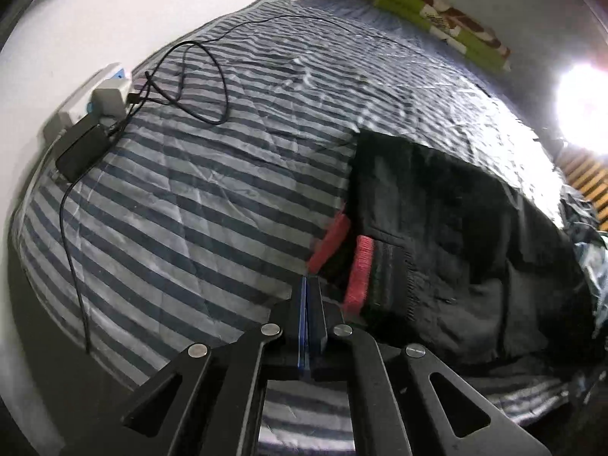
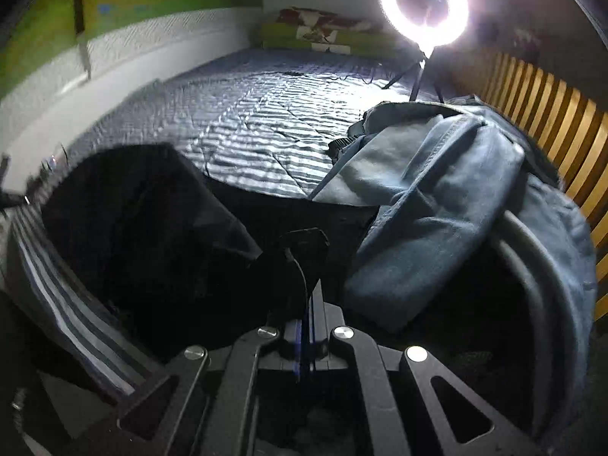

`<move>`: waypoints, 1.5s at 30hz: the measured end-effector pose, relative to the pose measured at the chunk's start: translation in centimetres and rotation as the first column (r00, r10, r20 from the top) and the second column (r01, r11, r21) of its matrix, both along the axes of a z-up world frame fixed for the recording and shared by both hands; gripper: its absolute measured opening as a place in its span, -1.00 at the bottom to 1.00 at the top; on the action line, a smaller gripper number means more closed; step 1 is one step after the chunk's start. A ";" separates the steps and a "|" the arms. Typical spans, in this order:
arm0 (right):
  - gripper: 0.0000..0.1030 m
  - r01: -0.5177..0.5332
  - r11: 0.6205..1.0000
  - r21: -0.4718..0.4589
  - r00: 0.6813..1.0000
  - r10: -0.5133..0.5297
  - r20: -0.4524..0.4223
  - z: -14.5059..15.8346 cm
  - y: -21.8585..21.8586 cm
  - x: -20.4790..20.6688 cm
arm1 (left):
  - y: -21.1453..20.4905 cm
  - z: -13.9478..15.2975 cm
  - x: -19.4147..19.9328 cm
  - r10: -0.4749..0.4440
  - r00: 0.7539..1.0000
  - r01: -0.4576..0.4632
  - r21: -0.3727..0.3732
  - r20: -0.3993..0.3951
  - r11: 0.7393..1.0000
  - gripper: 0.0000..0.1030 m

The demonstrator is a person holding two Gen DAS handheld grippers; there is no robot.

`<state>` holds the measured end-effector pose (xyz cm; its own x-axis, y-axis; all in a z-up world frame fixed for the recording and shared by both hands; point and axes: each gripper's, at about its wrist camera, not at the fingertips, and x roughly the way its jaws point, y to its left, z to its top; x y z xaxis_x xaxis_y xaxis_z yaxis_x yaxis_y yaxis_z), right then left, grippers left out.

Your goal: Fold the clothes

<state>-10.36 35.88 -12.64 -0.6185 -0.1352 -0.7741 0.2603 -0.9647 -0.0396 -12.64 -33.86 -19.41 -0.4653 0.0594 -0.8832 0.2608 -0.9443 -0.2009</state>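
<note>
Left hand-held gripper [image 1: 308, 285] pressed together, empty, over striped bed [image 1: 182, 190]; dark garment [image 1: 437, 235] at three o'clock. Right hand-held gripper [image 2: 307, 288] clamped on dark garment [image 2: 152, 220] edge; denim pile [image 2: 437, 197] at two o'clock. Advisable: carry edge level, fabric taut, clear of denim.

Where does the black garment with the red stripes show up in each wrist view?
Left wrist view: the black garment lies right of centre on the striped bedspread, red stripes facing the shut left gripper.
Right wrist view: it fills lower left, one edge pinched in the right gripper; no red shows.
Shared landmark: the green patterned pillow at the far end.
</note>
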 end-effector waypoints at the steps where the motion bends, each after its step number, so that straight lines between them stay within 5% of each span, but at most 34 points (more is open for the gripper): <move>1: -0.96 -0.004 1.000 0.010 1.000 0.004 -0.002 0.0 -0.1 0.3 | 0.3 0.4 0.2 -0.010 1.000 0.010 -0.013 -0.004 1.000 -1.00; 4: -0.96 -0.006 0.999 0.035 1.000 0.006 -0.015 0.4 -0.6 0.6 | 0.6 0.6 -0.6 -0.018 1.000 0.018 0.001 0.008 1.000 -0.82; 6: -0.96 -0.005 0.999 0.044 1.000 0.006 -0.019 0.6 -0.8 0.6 | 0.7 -0.5 -2.5 -0.024 0.999 0.020 0.068 0.046 0.997 0.19; 7: -0.96 -0.007 0.999 0.048 1.000 0.008 -0.020 0.6 -0.8 0.6 | 0.7 -0.9 -2.9 -0.015 0.998 0.012 0.059 0.057 0.998 0.37; 9: -0.96 -0.015 0.998 0.058 1.000 0.016 -0.017 0.5 -1.0 0.7 | 0.9 -1.7 -3.7 0.004 0.997 -0.006 0.034 0.073 0.999 0.46; 13: -0.96 -0.032 0.996 0.083 0.999 0.033 -0.006 0.3 -1.5 1.3 | 0.7 -3.9 -4.9 0.028 0.995 -0.040 0.124 0.099 0.991 0.58; 15: -0.96 -0.033 0.996 0.089 0.999 0.034 -0.003 0.1 -1.6 1.5 | 0.9 -4.5 -5.1 0.038 0.995 -0.052 0.151 0.091 0.987 0.52; 20: -0.96 -0.026 0.995 0.094 1.000 0.025 0.011 -0.3 -1.8 1.2 | 3.3 -3.3 -5.4 0.043 0.999 -0.044 0.056 0.030 0.997 -0.37; 23: -0.96 -0.027 0.995 0.098 1.000 0.026 0.008 0.0 -2.3 1.4 | 2.0 -1.6 -5.1 0.088 0.996 -0.087 0.133 -0.001 0.987 -0.54; 29: -0.96 -0.073 0.992 0.102 0.997 0.076 -0.021 0.9 -4.7 2.9 | -1.0 0.4 -3.6 0.099 0.995 -0.096 0.114 -0.014 0.989 -0.57; 32: -0.94 -0.153 0.977 0.152 0.988 0.145 0.058 -1.1 -6.7 3.5 | -3.1 -0.4 -2.8 0.128 0.991 -0.130 0.105 0.026 0.986 -0.56; 36: -0.73 -0.238 0.958 0.161 0.963 0.212 0.164 -2.2 -6.9 4.5 | -3.1 -1.6 -2.5 0.080 0.991 -0.085 0.042 0.104 0.996 -0.30; 40: -0.57 -0.242 0.970 -0.035 0.953 0.245 0.180 0.7 -3.8 5.2 | -4.2 0.6 -1.3 0.098 0.990 -0.092 -0.058 0.098 0.994 -0.28; 42: -0.27 -0.189 0.974 -0.128 0.966 0.208 0.153 2.5 -1.7 4.7 | -4.6 3.0 -0.2 0.100 0.993 -0.094 -0.105 0.057 0.990 -0.28; 45: -0.20 -0.091 0.967 -0.240 0.981 0.129 0.146 3.3 0.2 2.6 | -2.7 5.8 -0.8 0.057 0.998 -0.057 -0.087 -0.007 0.995 -0.28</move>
<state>-7.73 36.05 -9.34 -0.4608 -0.3819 -0.8011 0.3503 -0.9076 0.2312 -13.43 -36.57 -13.57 -0.4698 -0.0440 -0.8817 0.3139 -0.9418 -0.1203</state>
